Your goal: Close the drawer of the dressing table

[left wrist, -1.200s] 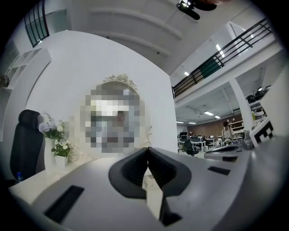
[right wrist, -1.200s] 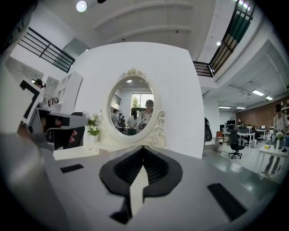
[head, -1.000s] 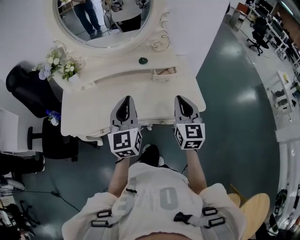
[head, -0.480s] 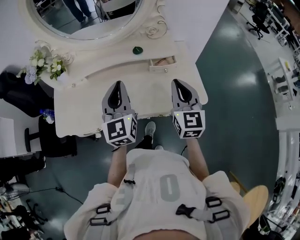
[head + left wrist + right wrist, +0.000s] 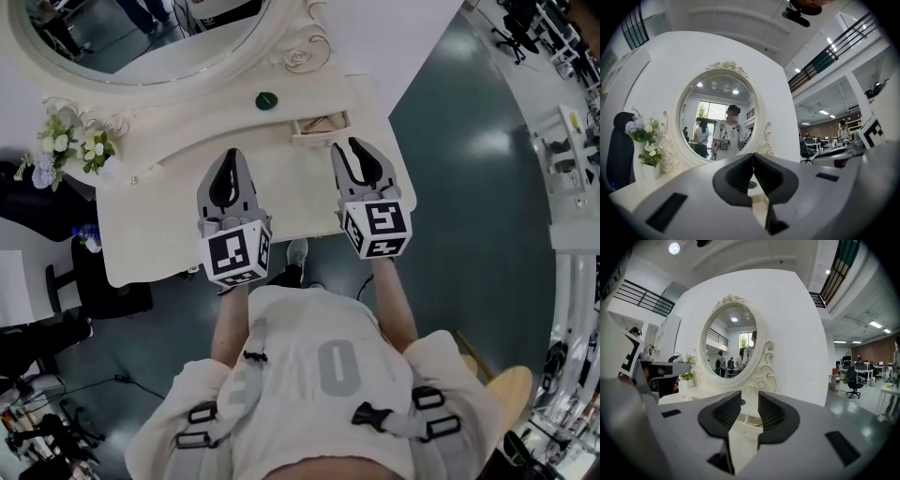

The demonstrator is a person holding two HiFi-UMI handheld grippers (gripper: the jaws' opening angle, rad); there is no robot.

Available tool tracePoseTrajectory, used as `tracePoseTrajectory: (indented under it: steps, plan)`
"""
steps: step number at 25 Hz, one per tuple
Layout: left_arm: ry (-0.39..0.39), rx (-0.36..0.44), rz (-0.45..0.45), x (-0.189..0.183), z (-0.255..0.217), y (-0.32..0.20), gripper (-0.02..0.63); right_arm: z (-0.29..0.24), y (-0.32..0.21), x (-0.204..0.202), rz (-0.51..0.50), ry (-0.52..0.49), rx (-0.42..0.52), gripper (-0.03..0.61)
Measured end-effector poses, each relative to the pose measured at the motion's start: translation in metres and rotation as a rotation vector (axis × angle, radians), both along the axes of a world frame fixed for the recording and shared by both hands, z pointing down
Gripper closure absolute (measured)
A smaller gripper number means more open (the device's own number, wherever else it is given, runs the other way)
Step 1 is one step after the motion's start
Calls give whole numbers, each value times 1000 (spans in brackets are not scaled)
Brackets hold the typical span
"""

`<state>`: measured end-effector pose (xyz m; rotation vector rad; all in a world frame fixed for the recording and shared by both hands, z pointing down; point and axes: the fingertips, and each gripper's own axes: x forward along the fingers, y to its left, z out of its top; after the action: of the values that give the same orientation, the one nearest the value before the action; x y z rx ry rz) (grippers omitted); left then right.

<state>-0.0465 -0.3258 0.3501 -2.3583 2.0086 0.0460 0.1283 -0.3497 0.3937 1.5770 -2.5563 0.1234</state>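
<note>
Cream dressing table (image 5: 150,225) has one drawer (image 5: 321,126) open.

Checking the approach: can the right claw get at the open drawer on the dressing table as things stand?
Probably yes: the right claw, jaws just opening and empty, points at the open drawer close ahead, with only bare tabletop between them.
</note>
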Motion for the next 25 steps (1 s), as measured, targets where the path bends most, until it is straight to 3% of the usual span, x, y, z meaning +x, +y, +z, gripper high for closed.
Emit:
tracePoseTrajectory:
  steps: [4, 8, 25]
  plan:
    - [-8, -25, 12, -1, 7, -15, 594, 24, -21, 5, 21, 26, -77, 466]
    - [-6, -41, 9, -4, 14, -26, 594, 52, -36, 8, 15, 43, -155, 420]
    - [-10, -109, -36, -34, 50, -55, 594, 177, -75, -1, 28, 154, -416, 405]
